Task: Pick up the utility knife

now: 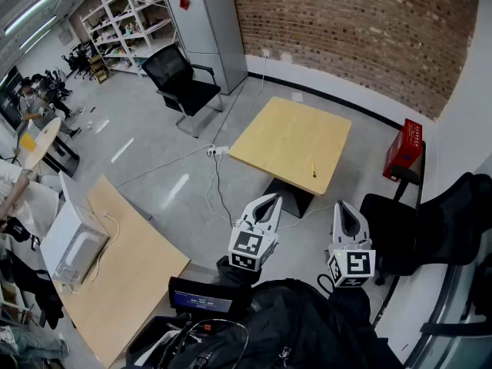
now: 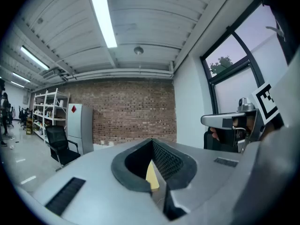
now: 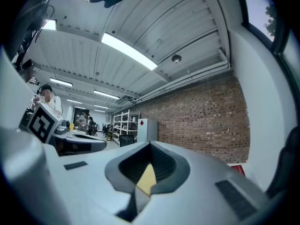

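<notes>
You have bright, even light from ceiling tube lights [image 2: 101, 15] (plus daylight through the window [image 2: 229, 64]), with pale glare on the floor [image 1: 178, 187]. Both gripper views bow strongly and darken at their rims.

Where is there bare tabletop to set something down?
Nearly all the square table is bare; one small yellow thing lies by its near edge. The long table is bare right of the white box. Crowded: around the screen and black bag.

Left gripper [image 1: 267, 200] at 6 o'clock and right gripper [image 1: 344, 206] at 5 o'clock are held level, side by side, pointing toward 12. Both have jaws together, empty.
</notes>
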